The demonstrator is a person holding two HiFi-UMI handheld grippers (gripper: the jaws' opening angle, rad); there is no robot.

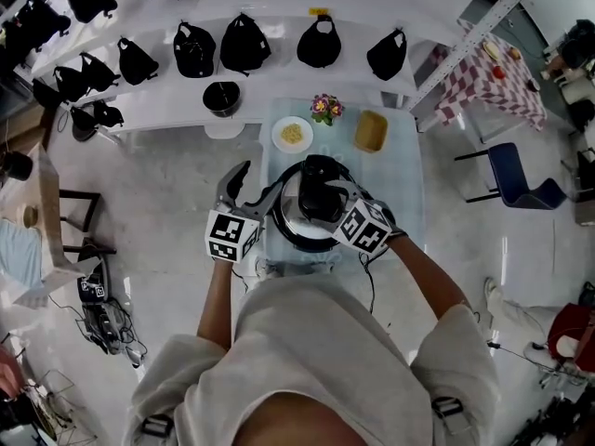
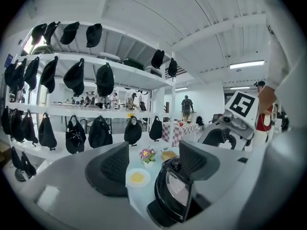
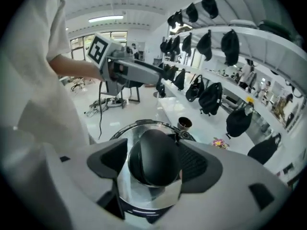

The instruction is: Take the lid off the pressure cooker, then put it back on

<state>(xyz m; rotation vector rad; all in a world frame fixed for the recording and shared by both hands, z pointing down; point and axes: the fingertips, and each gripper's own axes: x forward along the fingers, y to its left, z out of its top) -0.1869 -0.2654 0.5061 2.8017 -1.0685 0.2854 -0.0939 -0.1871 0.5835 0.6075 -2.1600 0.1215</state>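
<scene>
Right gripper [image 3: 154,164] — jaws closed on the lid knob [image 3: 152,147] of the pressure cooker [image 1: 290,223]; left gripper [image 2: 153,165] — wide open, empty, by the table's [image 1: 405,186] left edge.

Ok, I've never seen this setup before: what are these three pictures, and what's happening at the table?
There is no robot: a person holds a two-fingered gripper in each hand. The head view looks down from the person's head, and the other two cameras ride on the grippers. On the glass table stand a pressure cooker, a plate of yellow food, a flower pot and a yellow dish. The right gripper has its fingers closed on the lid knob, and the lid is on. The left gripper is open and empty beside the cooker.
</scene>
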